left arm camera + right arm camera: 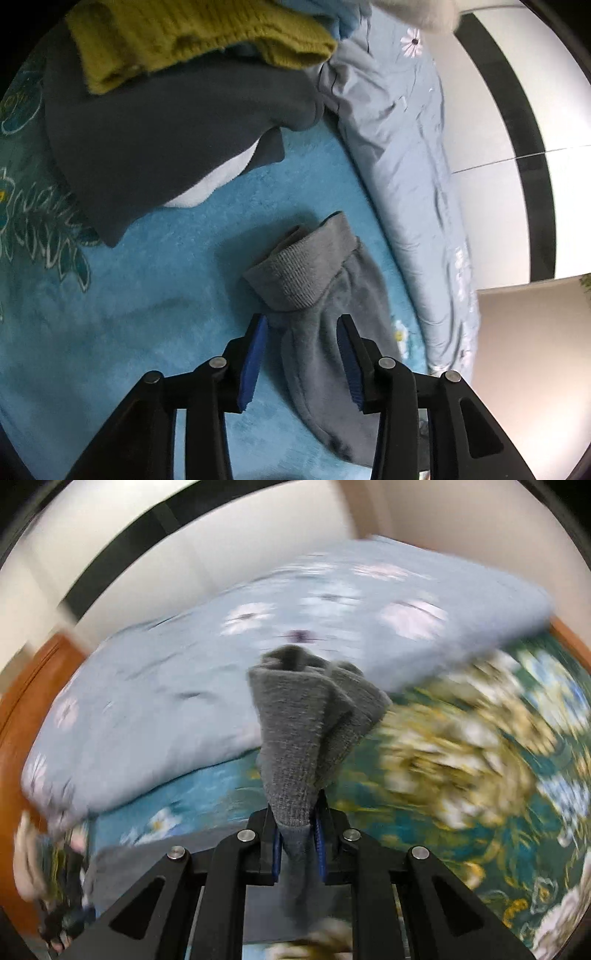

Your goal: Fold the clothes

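Both grippers were busy with grey garment ends over the bed. Left gripper point(303, 325) had its blue-padded jaws standing apart, with a grey fleece sleeve point(325, 321) and its ribbed cuff point(295, 273) lying on the turquoise bedspread point(147, 314) between and ahead of them; neither pad pressed on the cloth. Beyond it, up and to the left, sat a dark grey garment point(155, 140) with a mustard knitted piece point(192, 40) on top, bunched rather than squared, and a pale blue flowered quilt point(406, 155) ran along the right. Right gripper point(298, 827) was clamped on a grey knitted cuff point(295, 738), which stood up out of the jaws above the bedspread; that view was badly blurred. By my judgement the folding was at an early stage: the grey piece was only being laid out, and the pile beyond looked unfolded.
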Demonstrator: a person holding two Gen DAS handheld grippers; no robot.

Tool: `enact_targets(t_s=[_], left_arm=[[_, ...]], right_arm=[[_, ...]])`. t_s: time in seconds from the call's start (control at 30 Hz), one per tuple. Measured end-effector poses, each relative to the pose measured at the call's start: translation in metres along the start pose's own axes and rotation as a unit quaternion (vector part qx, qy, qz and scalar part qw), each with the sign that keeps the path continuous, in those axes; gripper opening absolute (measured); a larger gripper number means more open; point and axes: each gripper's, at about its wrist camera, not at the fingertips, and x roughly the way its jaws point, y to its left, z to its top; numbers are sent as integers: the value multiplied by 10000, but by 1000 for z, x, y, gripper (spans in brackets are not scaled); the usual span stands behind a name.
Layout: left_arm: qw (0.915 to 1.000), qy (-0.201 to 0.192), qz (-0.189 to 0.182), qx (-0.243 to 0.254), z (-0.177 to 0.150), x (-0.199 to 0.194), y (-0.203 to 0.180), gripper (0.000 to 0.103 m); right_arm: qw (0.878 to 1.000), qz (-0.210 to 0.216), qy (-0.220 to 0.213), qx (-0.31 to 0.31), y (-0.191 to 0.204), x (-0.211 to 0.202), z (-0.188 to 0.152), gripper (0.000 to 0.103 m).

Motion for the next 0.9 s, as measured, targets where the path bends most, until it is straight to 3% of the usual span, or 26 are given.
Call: enact_targets(t_s=[0.13, 0.23, 0.33, 0.47, 0.57, 0.67, 0.7, 0.73, 0.8, 0.9], left_arm=[[9995, -18, -302, -45, -8, -10, 3, 46], [9986, -34, -496, -178, -13, -14, 8, 48], [9978, -6, -564, -339, -12, -12, 13, 49], [9969, 25, -608, -501, -13, -14, 26, 49], [9964, 42, -660, -537, -14, -15, 32, 50], [9969, 147, -658, -393, -17, -16, 28, 50], [9970, 178, -690, -314, -18, -16, 23, 50], [9969, 210, -722, -235, -20, -15, 18, 50], [9965, 307, -772, -25, -24, -13, 5, 51], [9949, 461, -832, 323, -30, -7, -18, 52]], right_arm=[[9940, 189, 338, -1022, 90, 24, -23, 15], [9799, 280, 750, -1829, 155, 49, -50, 15], [9626, 125, 1174, -2438, 194, 75, -88, 15], [9387, -280, 1734, -2966, 220, 111, -133, 15], [9219, -383, 1976, -3311, 228, 116, -156, 19], [9057, -245, 2226, -3600, 233, 114, -172, 35], [9024, -46, 2350, -3611, 233, 111, -175, 49], [8993, 205, 2493, -3587, 232, 108, -178, 56], [8981, 538, 2562, -3533, 230, 98, -179, 56], [9059, 534, 2412, -3439, 226, 94, -169, 56]])
